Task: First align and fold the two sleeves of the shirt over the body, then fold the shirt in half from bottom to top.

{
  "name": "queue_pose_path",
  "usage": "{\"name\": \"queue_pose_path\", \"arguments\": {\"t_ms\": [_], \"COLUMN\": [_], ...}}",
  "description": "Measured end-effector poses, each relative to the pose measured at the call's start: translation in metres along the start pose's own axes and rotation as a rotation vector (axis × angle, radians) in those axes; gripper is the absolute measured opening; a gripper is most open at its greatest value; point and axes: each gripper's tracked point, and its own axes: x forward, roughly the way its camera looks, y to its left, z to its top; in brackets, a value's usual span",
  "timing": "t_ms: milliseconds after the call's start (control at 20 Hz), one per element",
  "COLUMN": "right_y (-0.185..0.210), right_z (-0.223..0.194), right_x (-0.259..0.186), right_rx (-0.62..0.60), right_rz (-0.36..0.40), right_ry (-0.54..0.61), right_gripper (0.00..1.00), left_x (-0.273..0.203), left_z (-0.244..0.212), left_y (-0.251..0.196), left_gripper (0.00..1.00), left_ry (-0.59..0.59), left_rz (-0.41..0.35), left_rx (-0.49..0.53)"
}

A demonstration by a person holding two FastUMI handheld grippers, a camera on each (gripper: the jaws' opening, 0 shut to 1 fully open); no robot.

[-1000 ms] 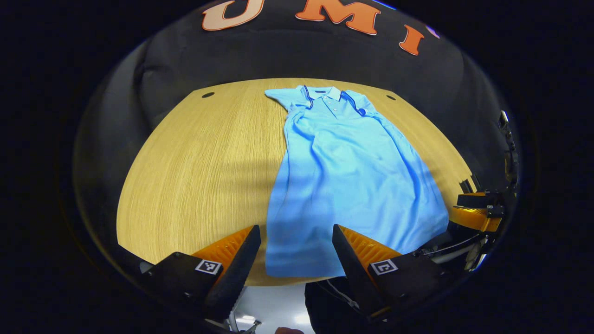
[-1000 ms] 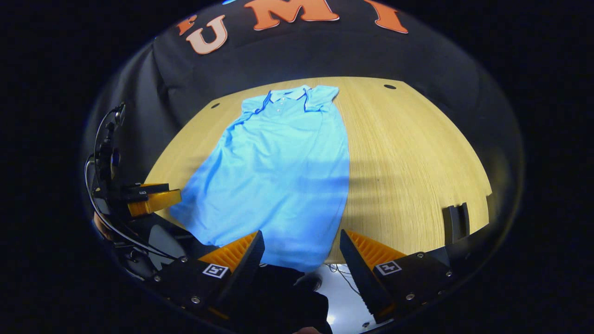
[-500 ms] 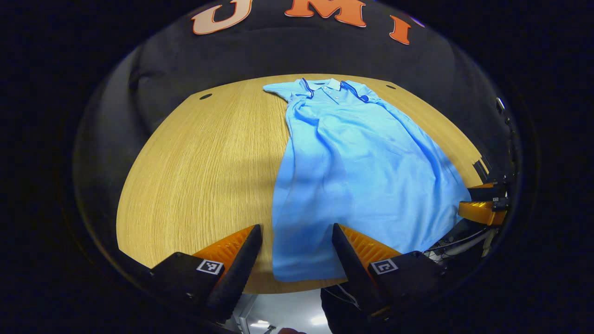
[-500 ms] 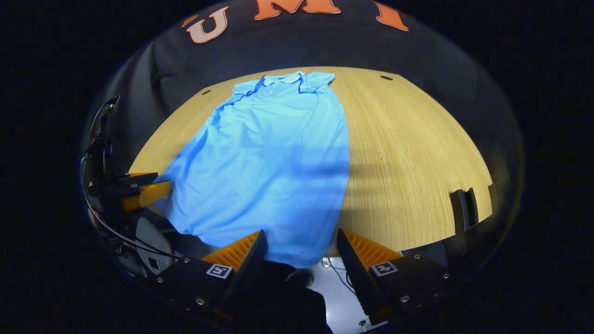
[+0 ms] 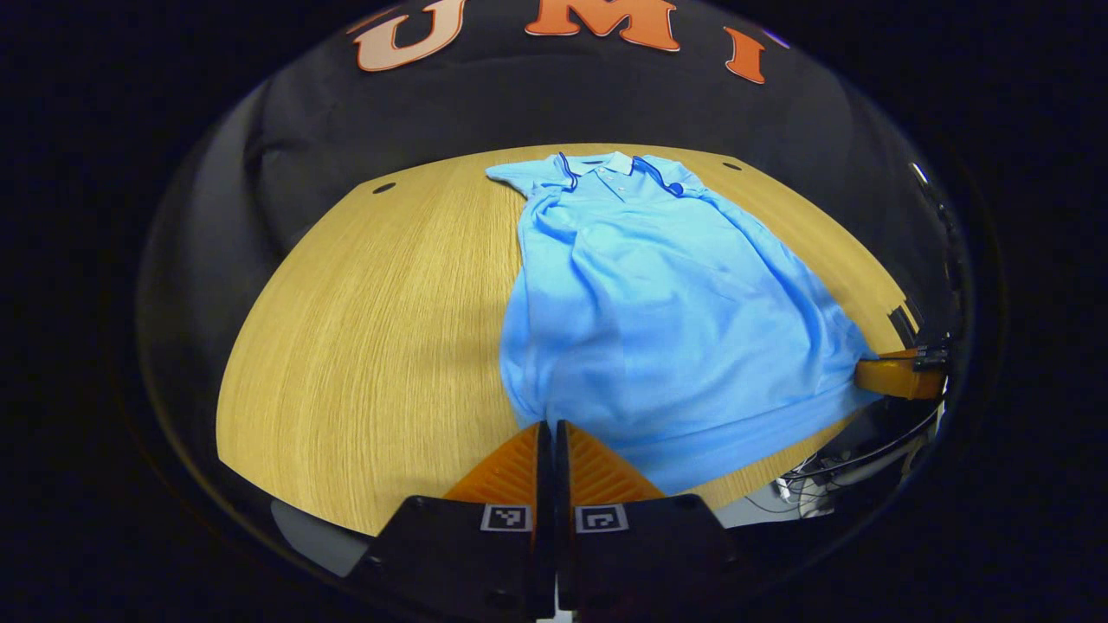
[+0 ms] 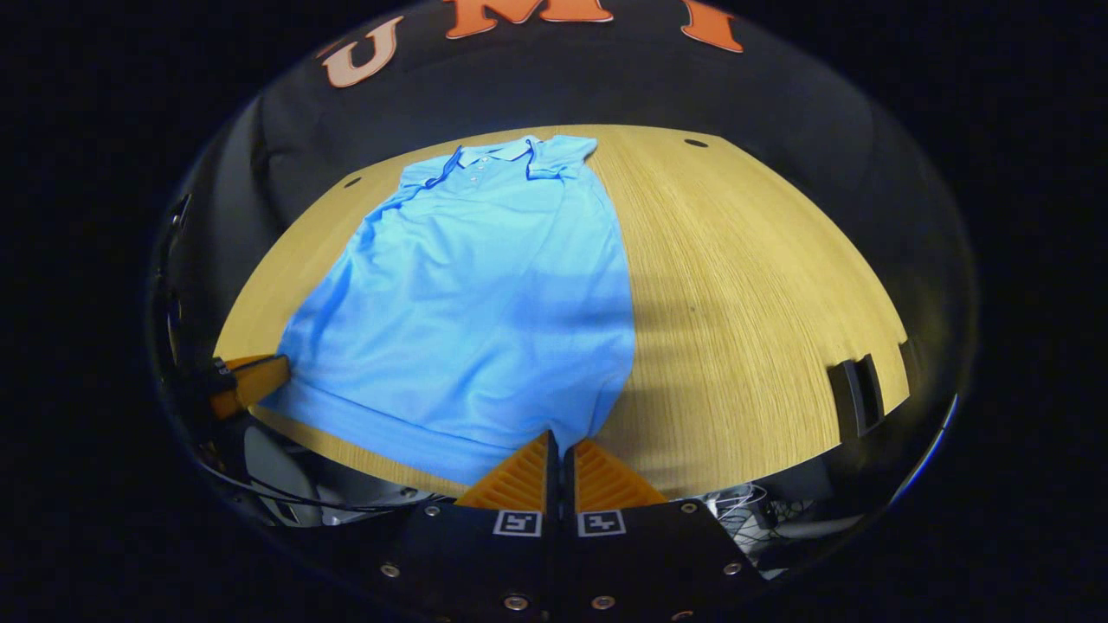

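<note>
Half a second ago both tools stood apart over the hem; now the left gripper (image 5: 547,426), at bottom centre of its view, is clamped on the shirt's (image 5: 658,303) lower left corner, and the right gripper (image 6: 561,437) on the lower right corner. That reads as the bottom-to-top fold starting. The light blue shirt lies along the wooden table (image 5: 363,320), collar at the upper centre, sleeves already folded in.

No readable text, brand or number shows on anything. The square black-and-white marker tags (image 5: 554,517) at six o'clock on the finger mounts carry coded patterns, not letters.
</note>
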Motion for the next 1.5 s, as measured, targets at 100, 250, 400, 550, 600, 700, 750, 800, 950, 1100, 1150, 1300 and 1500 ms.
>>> {"name": "queue_pose_path", "arguments": {"t_ms": [100, 250, 400, 550, 600, 700, 750, 800, 950, 1100, 1150, 1300, 1500], "right_y": [0.0, -0.005, -0.006, -0.004, -0.005, -0.006, -0.007, -0.008, -0.011, -0.011, -0.011, -0.009, -0.005], "right_z": [0.017, 0.057, 0.092, 0.118, 0.126, 0.145, 0.155, 0.164, 0.189, 0.22, 0.232, 0.269, 0.323], "right_x": [-0.004, -0.012, -0.015, -0.015, -0.015, -0.016, -0.016, -0.014, -0.005, 0.006, 0.01, 0.024, 0.049], "right_rx": [0.031, 0.006, -0.001, 0.036, 0.044, 0.052, 0.057, 0.055, 0.071, 0.073, 0.068, 0.056, 0.036], "right_rz": [0.015, 0.01, 0.008, 0.025, 0.028, 0.027, 0.028, 0.026, 0.028, 0.025, 0.022, 0.018, 0.008], "right_ry": [-0.012, -0.082, -0.126, -0.141, -0.148, -0.164, -0.173, -0.18, -0.182, -0.188, -0.189, -0.194, -0.198], "right_gripper": [0.01, 0.0, 0.01, 0.0, 0.0, 0.0, 0.0, 0.01, 0.01, 0.01, 0.0, 0.0, 0.01], "left_x": [-0.008, -0.009, -0.011, -0.01, -0.009, -0.01, -0.009, -0.007, 0.006, 0.022, 0.03, 0.05, 0.083], "left_z": [0.013, 0.042, 0.08, 0.114, 0.125, 0.146, 0.155, 0.166, 0.195, 0.222, 0.232, 0.268, 0.314], "left_y": [-0.003, 0.002, 0.005, 0.008, 0.008, 0.008, 0.008, 0.009, 0.01, 0.012, 0.014, 0.02, 0.028], "left_gripper": [0.05, 0.04, 0.05, 0.05, 0.05, 0.05, 0.05, 0.05, 0.05, 0.05, 0.05, 0.05, 0.05], "left_ry": [-0.013, -0.043, -0.089, -0.125, -0.133, -0.149, -0.158, -0.163, -0.169, -0.167, -0.167, -0.174, -0.169], "left_rz": [-0.022, -0.032, -0.044, -0.046, -0.048, -0.059, -0.062, -0.068, -0.085, -0.102, -0.109, -0.123, -0.144], "left_rx": [-0.036, -0.075, -0.103, -0.097, -0.089, -0.08, -0.074, -0.07, -0.072, -0.074, -0.074, -0.063, -0.074]}}
